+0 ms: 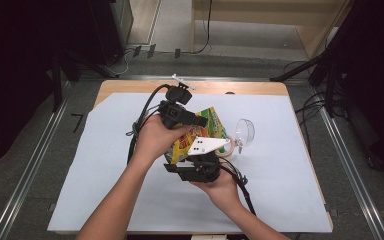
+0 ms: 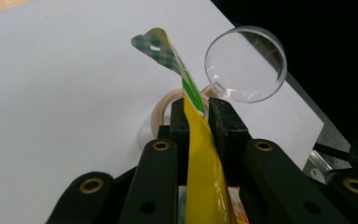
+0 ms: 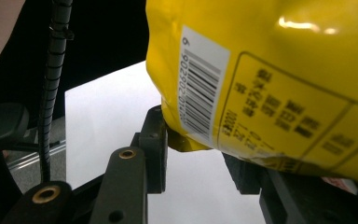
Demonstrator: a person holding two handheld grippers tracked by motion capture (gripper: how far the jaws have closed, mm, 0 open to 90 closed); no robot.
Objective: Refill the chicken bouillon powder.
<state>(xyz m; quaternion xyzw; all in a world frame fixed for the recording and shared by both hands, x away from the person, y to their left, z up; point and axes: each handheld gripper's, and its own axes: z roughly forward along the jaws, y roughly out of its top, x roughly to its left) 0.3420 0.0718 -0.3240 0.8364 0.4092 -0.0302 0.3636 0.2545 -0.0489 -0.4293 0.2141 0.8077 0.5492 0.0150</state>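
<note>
Your left hand-held gripper (image 2: 198, 126) is clamped on the yellow snack bag (image 2: 200, 154), held just beside the clear cup (image 2: 245, 63). The right hand-held gripper (image 3: 200, 154) seems only half closed around its lower corner; close it firmly before you pull.

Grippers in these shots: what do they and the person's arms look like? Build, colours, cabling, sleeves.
Both are black, two-jaw handheld tools. The left gripper has flat rectangular jaw blocks on arms with brass-ringed pivot holes. The right gripper has the same brass-ringed holes and a white three-cornered plate dotted with small holes on top. A black ribbed cable trails from the other gripper. Forearms are bare, no sleeves.
</note>
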